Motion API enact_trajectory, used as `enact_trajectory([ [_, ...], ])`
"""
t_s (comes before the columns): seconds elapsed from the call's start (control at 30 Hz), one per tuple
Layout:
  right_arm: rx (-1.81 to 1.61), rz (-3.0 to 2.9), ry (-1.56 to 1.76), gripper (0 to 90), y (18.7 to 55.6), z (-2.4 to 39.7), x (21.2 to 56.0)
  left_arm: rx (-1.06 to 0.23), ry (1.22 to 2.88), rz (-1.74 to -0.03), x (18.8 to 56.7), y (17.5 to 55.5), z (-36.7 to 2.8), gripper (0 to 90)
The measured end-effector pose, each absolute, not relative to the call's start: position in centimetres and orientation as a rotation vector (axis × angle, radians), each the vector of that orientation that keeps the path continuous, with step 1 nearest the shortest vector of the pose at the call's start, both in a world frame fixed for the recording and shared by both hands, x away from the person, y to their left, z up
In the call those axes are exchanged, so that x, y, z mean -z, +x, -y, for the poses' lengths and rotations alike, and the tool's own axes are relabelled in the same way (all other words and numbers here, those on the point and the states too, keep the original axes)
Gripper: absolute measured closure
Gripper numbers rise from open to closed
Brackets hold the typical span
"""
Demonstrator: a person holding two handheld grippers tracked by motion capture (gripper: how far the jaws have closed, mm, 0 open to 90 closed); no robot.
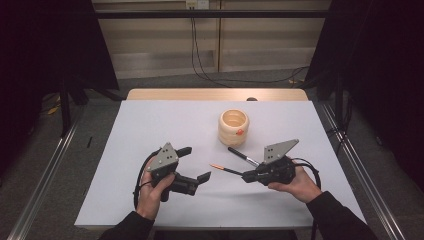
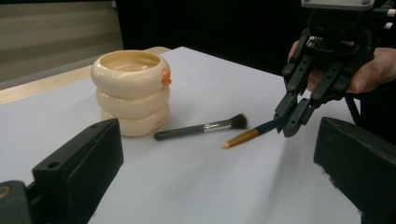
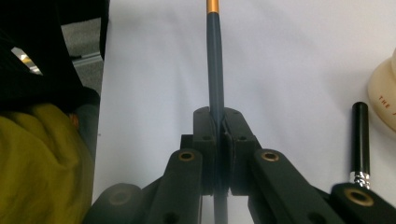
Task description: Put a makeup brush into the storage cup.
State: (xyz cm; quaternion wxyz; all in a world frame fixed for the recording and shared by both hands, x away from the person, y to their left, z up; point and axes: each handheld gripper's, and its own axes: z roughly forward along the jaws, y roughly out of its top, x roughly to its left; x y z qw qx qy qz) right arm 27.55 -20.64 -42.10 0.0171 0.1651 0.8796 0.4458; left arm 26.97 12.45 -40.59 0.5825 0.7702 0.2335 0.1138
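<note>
Right claw clamped tight on a thin blue brush, just in front of the cream pot. Left claw wide open, holding nothing, well left of the pot. Black brush flat on the white surface, near the pot.

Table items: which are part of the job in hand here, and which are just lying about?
In use:
- pencil, clamped in the right hand-held gripper
- cup, possibly its destination

Lying about:
- brush, flat on the table beside the cup
- left hand-held gripper, open and holding nothing
</note>
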Motion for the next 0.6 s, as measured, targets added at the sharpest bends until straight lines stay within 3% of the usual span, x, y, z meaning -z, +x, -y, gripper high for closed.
enact_trajectory([
  [0.6,-1.617,-2.55,0.529,85.4,27.6,21.33,41.79,-0.246,1.79,-0.527,40.58,26.94,-12.11,1.5],
])
